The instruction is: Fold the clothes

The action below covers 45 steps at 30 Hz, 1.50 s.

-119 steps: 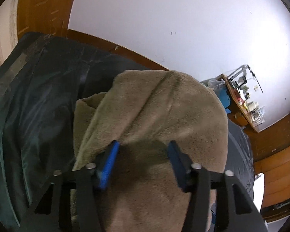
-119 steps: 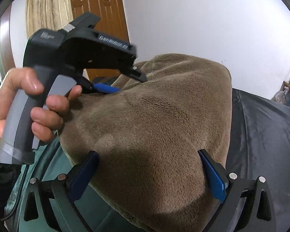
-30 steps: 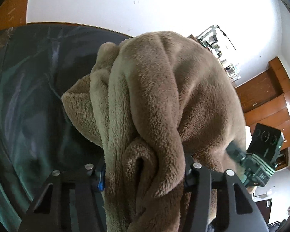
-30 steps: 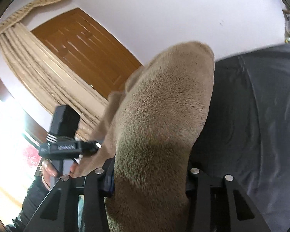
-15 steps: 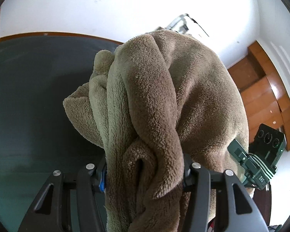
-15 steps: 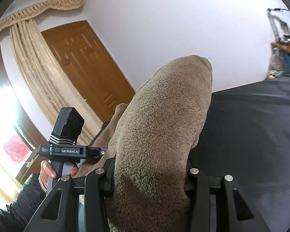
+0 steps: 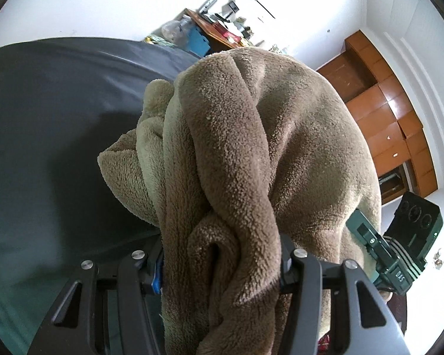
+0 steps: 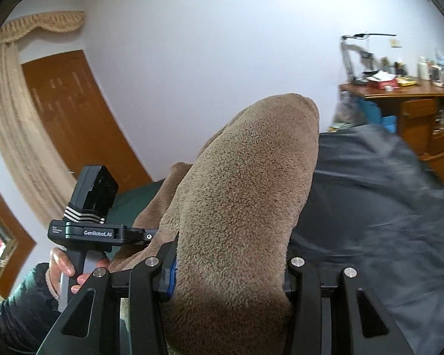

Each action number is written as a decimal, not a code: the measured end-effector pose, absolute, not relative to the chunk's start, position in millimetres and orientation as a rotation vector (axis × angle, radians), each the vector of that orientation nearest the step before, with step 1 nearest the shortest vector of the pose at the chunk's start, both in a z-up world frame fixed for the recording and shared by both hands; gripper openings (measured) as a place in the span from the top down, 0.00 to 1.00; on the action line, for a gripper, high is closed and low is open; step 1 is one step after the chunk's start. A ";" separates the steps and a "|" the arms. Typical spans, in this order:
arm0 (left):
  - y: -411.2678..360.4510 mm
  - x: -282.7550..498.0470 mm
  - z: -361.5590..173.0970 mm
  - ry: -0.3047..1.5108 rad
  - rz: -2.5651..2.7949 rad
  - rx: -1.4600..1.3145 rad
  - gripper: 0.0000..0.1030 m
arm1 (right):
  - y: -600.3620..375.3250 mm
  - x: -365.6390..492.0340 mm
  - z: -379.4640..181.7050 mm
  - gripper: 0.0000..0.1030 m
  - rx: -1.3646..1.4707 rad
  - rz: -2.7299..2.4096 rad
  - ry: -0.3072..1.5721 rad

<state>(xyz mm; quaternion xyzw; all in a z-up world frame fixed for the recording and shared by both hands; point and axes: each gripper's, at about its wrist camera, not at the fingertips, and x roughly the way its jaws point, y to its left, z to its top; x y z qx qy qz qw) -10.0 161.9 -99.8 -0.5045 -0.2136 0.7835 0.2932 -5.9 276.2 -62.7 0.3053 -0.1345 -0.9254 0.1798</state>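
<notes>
Left gripper jaws clamped on thick bunch of brown fuzzy cloth; right gripper jaws clamped on another fat fold of same cloth; cloth bulges up past both jaws, above dark bed cover; hand holds left gripper handle.

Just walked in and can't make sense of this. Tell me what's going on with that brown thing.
A person is folding a brown fleece garment over a bed with a dark sheet. Each hand holds a gripper, and both are shut on bunched fleece: the left gripper on a thick wad of folds, the right gripper on another part. The garment is held up between them, not laid flat, so the fold isn't finished.
</notes>
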 end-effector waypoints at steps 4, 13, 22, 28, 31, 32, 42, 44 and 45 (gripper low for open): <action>123.1 64.8 -119.0 -0.551 2.085 -1.358 0.44 | 311.1 -16.7 -77.9 0.55 0.933 -2.648 -0.378; 126.6 77.1 -124.2 -0.519 2.087 -1.375 0.34 | 346.6 -16.1 -118.5 0.40 1.080 -2.651 -0.391; 41.7 92.7 -121.6 -0.781 1.980 -1.342 0.24 | 308.5 19.0 -73.4 0.31 0.931 -3.064 0.078; 10.0 130.8 -116.2 -0.878 1.993 -1.306 0.23 | 258.1 9.6 -53.1 0.31 0.925 -2.976 0.032; -19.6 147.8 -116.2 -0.925 2.009 -1.281 0.22 | 223.4 -8.5 -65.7 0.31 1.015 -2.941 0.163; -28.2 150.5 -117.1 -0.939 2.017 -1.275 0.21 | 211.7 -13.7 -71.0 0.31 1.040 -2.933 0.222; -8.3 108.0 -124.4 -1.079 2.017 -1.275 0.21 | 145.8 -30.3 -123.3 0.31 1.197 -2.748 0.600; 1.4 96.6 -121.5 -1.086 2.009 -1.267 0.21 | 141.1 -27.8 -130.8 0.31 1.195 -2.737 0.619; 4.7 91.6 -122.3 -1.084 2.009 -1.262 0.21 | 139.7 -26.5 -132.7 0.31 1.197 -2.740 0.609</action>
